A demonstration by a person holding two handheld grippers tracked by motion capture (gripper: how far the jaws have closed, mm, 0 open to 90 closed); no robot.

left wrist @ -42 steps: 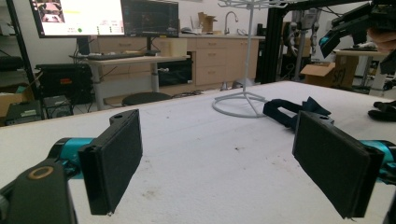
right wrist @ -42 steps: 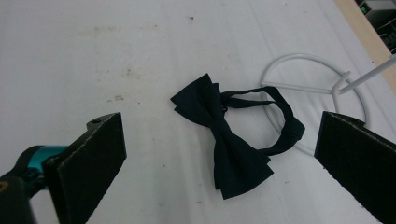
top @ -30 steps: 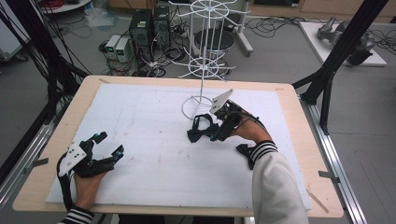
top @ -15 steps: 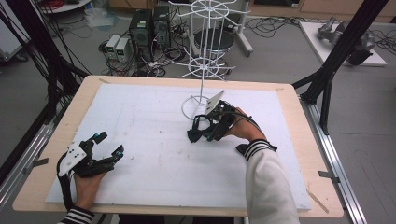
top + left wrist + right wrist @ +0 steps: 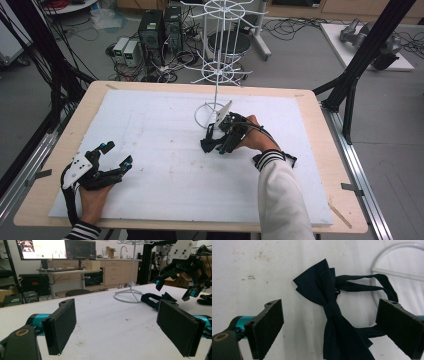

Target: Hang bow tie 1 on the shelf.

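Note:
A black bow tie (image 5: 332, 310) with its strap lies flat on the white board, beside the base ring of a white wire rack (image 5: 207, 112). My right gripper (image 5: 216, 142) hangs just over the bow tie (image 5: 206, 146) and points down at it. Its jaws have just been closing a little. They stand open on either side of the knot, and the pads (image 5: 265, 327) are clear of the cloth. My left gripper (image 5: 117, 153) rests open near the board's front left corner with nothing between its pads (image 5: 62, 325). From there the bow tie (image 5: 155, 298) and the right gripper (image 5: 175, 288) show ahead.
The white board (image 5: 150, 125) covers most of the wooden table (image 5: 320, 130). The rack's pole (image 5: 219, 75) rises right behind the right hand. Black frame posts (image 5: 357, 70) stand at the table's sides. Computers and cables (image 5: 155, 35) lie on the floor beyond.
The right gripper has come down and a little to the left onto the bow tie. The left gripper has stayed where it was.

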